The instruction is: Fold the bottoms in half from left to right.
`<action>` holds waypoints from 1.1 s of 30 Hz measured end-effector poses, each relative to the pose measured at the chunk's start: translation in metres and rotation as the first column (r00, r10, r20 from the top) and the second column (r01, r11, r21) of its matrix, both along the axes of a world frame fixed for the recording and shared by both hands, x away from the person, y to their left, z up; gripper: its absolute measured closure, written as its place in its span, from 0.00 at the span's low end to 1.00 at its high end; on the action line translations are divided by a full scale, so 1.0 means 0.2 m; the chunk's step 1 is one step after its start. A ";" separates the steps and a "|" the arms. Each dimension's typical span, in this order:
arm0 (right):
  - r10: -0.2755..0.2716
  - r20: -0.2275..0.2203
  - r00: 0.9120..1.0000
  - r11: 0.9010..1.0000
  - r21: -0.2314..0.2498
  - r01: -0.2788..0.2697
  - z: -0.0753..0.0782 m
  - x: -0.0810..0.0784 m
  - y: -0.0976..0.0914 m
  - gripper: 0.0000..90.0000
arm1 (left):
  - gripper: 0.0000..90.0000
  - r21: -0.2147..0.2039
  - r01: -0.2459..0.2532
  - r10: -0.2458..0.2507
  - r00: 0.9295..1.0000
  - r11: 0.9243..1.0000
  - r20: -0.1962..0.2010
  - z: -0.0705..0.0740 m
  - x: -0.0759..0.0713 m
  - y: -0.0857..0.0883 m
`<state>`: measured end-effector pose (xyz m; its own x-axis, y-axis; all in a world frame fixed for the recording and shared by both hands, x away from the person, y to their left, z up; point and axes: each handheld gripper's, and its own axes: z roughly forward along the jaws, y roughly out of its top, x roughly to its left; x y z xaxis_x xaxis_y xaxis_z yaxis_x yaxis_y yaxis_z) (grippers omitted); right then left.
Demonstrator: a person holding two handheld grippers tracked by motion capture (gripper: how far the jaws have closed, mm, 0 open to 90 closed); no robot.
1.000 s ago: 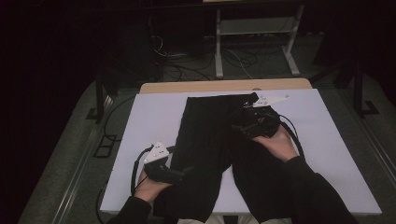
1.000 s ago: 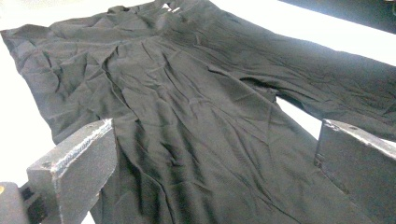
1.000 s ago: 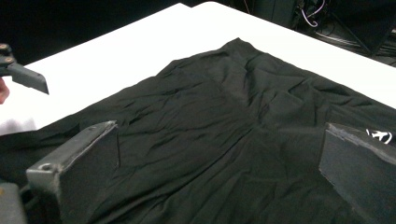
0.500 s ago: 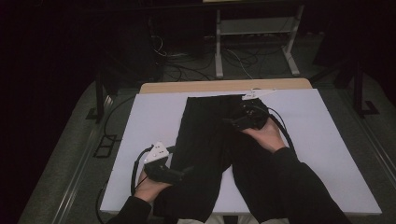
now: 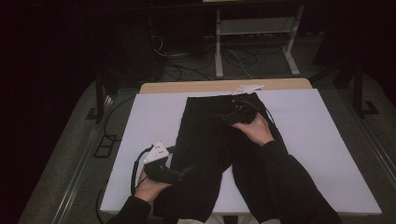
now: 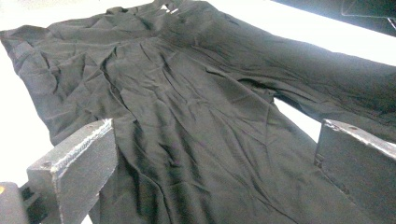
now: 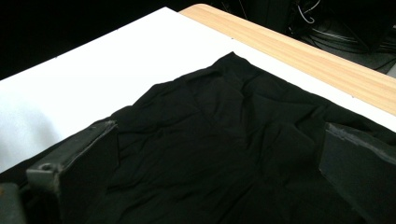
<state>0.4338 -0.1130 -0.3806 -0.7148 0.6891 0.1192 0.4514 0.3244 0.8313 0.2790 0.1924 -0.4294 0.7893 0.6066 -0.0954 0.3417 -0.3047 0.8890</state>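
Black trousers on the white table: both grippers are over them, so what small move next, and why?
Probably lower the right gripper and close it on the black fabric trousers' far waistband edge: its jaws stand open above that edge, gripping nothing, and the left gripper is open too.

one pair of black trousers [image 5: 219,149], two grippers, one white table [image 5: 327,140], seemingly.

- The person wears dark long sleeves [image 5: 285,172] that run down to the wrists.
- The left tool [image 5: 180,172] is black, topped by a pale grey three-cornered plate [image 5: 156,152], with a black cable [image 5: 136,163] looping off it.
- The right tool [image 5: 229,116] is black too, and carries a like plate [image 5: 247,87].
- Seen close, each tool's jaws are blocky, matt black, scuffed pale along the edges, with a small screw hole.
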 end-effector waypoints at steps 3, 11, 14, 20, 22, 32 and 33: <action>-0.002 -0.006 1.000 1.000 0.000 0.002 -0.01 0.02 0.03 0.00 | 0.00 -0.001 0.000 0.000 1.000 1.000 0.000 0.00 0.00 0.00; -0.006 -0.008 1.000 1.000 -0.010 0.006 -0.01 0.07 0.09 0.00 | 0.00 -0.001 -0.001 0.001 1.000 1.000 0.000 0.00 0.00 0.00; -0.008 -0.012 1.000 1.000 -0.018 0.008 -0.01 0.09 0.11 0.00 | 0.00 -0.003 -0.002 0.002 1.000 1.000 0.000 0.00 0.00 0.00; -0.011 -0.013 1.000 1.000 -0.018 0.011 -0.01 0.13 0.15 0.00 | 0.00 -0.005 0.000 0.000 1.000 1.000 -0.001 0.00 0.00 0.00; -0.010 -0.014 1.000 1.000 -0.019 0.010 -0.01 0.14 0.16 0.00 | 0.00 -0.005 0.000 0.000 1.000 1.000 -0.001 0.00 0.00 0.00; 0.002 -0.017 1.000 1.000 -0.028 -0.002 0.00 0.19 0.24 0.00 | 0.00 -0.010 0.000 0.000 1.000 1.000 -0.001 0.00 0.00 0.00; 0.002 -0.021 1.000 1.000 -0.026 -0.002 -0.01 0.20 0.25 0.00 | 0.00 -0.010 0.000 0.000 1.000 1.000 -0.001 0.00 0.00 0.00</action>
<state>0.4732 -0.0632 -0.3820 -0.7137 0.6907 0.1167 0.4683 0.3466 0.8128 0.2784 0.1933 -0.4291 0.7891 0.6057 -0.1025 0.3428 -0.2957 0.8917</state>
